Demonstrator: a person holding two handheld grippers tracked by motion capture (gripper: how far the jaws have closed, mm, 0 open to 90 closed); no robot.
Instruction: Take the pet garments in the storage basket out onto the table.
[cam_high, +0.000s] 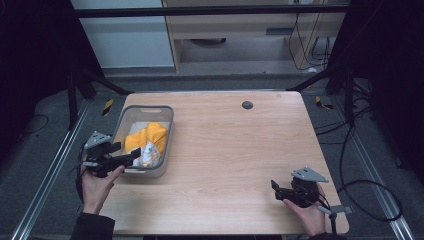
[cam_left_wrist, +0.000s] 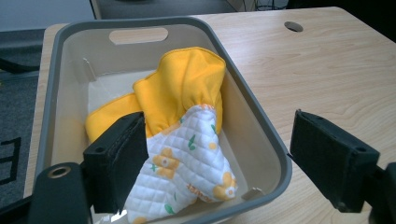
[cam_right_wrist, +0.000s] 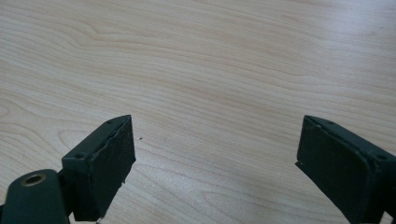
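A grey plastic bin (cam_high: 145, 108) stands at the table's left side. In it lies a bunched cloth (cam_high: 148, 140), yellow with a white quilted flower-print part. My left gripper (cam_high: 125, 151) is open at the bin's near end. In the left gripper view one jaw sits inside the bin (cam_left_wrist: 65, 93) against the cloth (cam_left_wrist: 187, 88), and the other jaw is outside the bin's wall over the tabletop; this open left gripper (cam_left_wrist: 215, 126) holds nothing. My right gripper (cam_high: 276, 190) hovers open low over bare wood near the front right, and its jaws (cam_right_wrist: 215, 140) are wide apart with nothing between them.
The wooden table (cam_high: 225, 150) has a dark round cable hole (cam_high: 247, 105) near its far edge, also seen from the left gripper (cam_left_wrist: 293, 26). Black frame legs, metal rails and loose cables lie on the dark floor around the table.
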